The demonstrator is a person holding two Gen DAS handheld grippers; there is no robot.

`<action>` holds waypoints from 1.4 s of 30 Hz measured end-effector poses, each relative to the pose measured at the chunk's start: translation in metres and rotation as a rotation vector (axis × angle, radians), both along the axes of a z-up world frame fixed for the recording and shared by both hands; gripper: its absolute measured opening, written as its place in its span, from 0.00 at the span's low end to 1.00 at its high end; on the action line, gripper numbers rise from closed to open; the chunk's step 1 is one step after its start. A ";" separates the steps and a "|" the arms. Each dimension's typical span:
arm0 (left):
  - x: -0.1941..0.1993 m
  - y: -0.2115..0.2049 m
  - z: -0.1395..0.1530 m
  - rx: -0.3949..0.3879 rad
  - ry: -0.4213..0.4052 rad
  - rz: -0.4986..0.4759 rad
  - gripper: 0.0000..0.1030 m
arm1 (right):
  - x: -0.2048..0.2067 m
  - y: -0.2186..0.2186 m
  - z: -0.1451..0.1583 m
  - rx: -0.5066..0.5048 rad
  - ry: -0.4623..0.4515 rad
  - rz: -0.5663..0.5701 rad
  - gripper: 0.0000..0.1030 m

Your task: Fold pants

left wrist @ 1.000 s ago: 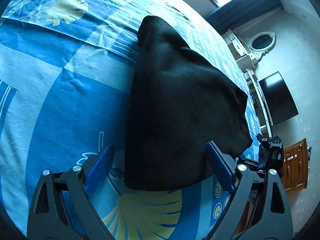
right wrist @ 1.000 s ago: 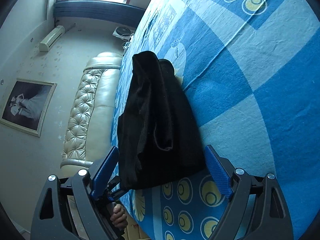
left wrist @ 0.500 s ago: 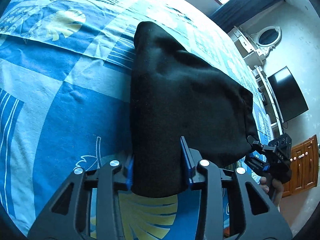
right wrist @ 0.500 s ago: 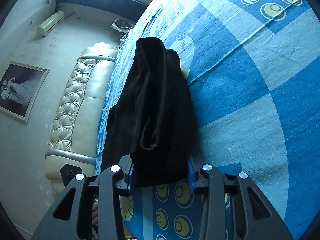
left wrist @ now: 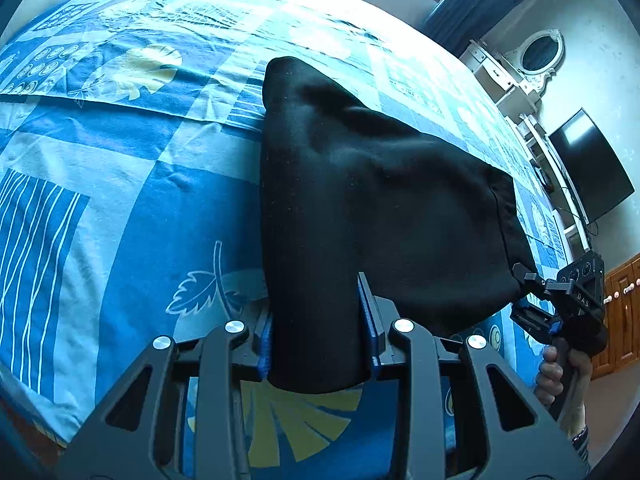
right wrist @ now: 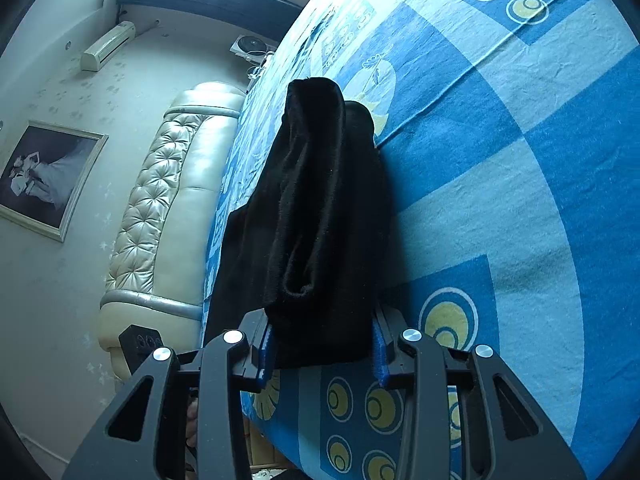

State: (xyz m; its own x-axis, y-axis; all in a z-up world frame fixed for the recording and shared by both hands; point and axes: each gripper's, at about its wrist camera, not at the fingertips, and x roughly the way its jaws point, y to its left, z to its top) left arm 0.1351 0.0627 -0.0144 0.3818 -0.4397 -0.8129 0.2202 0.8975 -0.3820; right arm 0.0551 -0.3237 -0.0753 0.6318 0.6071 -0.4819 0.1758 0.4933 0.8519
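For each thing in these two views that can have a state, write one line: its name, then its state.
pants: black, partly folded, near edge gripped at both corners
left gripper: shut on pants
right gripper: shut on pants
bed sheet: spread, slightly wrinkled
television: screen dark

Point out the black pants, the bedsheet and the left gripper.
black pants (left wrist: 360, 200), left wrist view, middle of the cloth.
bedsheet (left wrist: 120, 160), left wrist view, bare blue patch.
left gripper (left wrist: 316, 340), left wrist view, between its fingertips.
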 end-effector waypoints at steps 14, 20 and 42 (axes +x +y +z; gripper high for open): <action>-0.011 0.003 -0.005 0.020 -0.012 -0.013 0.33 | -0.010 0.004 -0.009 0.022 0.013 -0.006 0.37; -0.013 0.001 -0.006 0.035 -0.026 -0.021 0.33 | -0.011 0.003 -0.011 0.023 0.015 -0.007 0.37; -0.012 0.032 -0.016 -0.182 -0.020 -0.009 0.73 | -0.036 -0.013 -0.012 0.121 -0.029 -0.076 0.68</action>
